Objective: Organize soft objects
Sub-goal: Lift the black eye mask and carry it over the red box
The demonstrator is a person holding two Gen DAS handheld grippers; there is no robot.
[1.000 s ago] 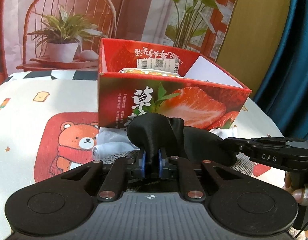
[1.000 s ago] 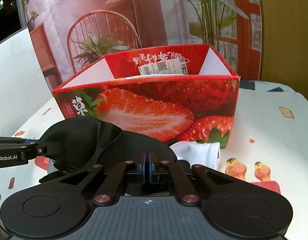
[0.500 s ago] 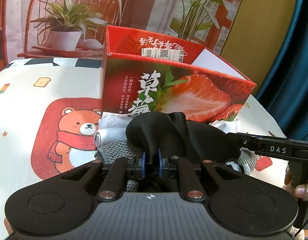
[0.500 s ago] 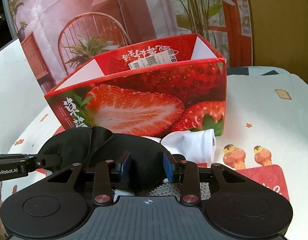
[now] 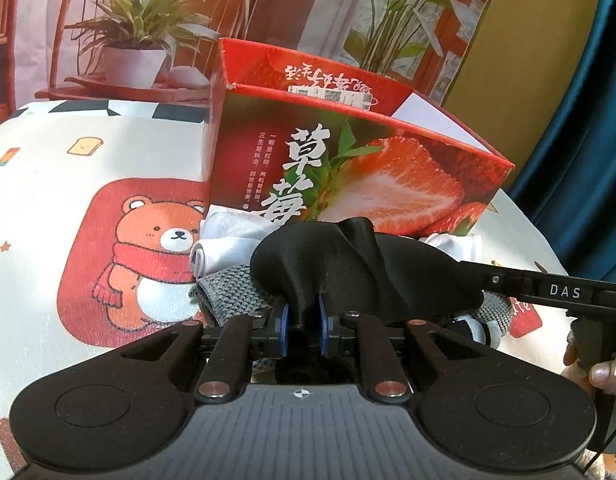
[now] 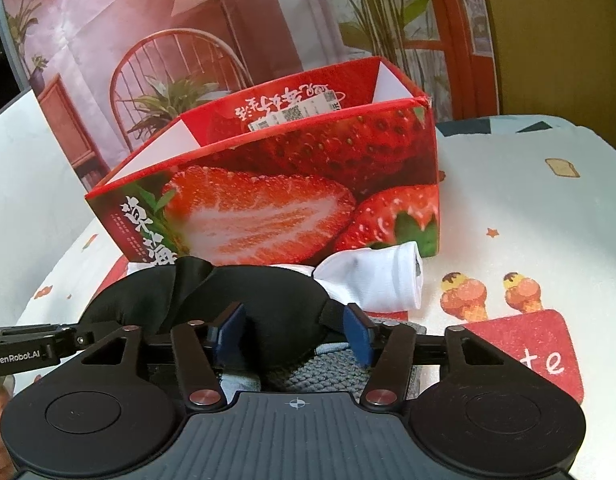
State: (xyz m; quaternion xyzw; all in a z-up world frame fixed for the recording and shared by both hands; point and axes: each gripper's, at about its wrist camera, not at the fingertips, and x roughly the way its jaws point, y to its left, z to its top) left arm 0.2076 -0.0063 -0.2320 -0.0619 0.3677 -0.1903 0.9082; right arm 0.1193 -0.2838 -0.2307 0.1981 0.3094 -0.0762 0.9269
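While the left gripper [image 5: 301, 330] keeps its fingers nearly closed on a pinched ridge of the black eye mask [image 5: 328, 264], the right gripper [image 6: 288, 334] is opening, its blue pads standing clear on either side of the mask's other lobe, gripping nothing. Satin and padded, the mask looks light, limp and a little slippery, so I judge a pinch on a gathered fold or the strap end holds best. It drapes forward from the left fingers over a grey knitted cloth [image 5: 231, 292], with rolled white socks [image 6: 384, 280] just beyond the right fingers. Past both fingertips stands the open strawberry box [image 6: 267, 200] on the desk [image 6: 528, 220]
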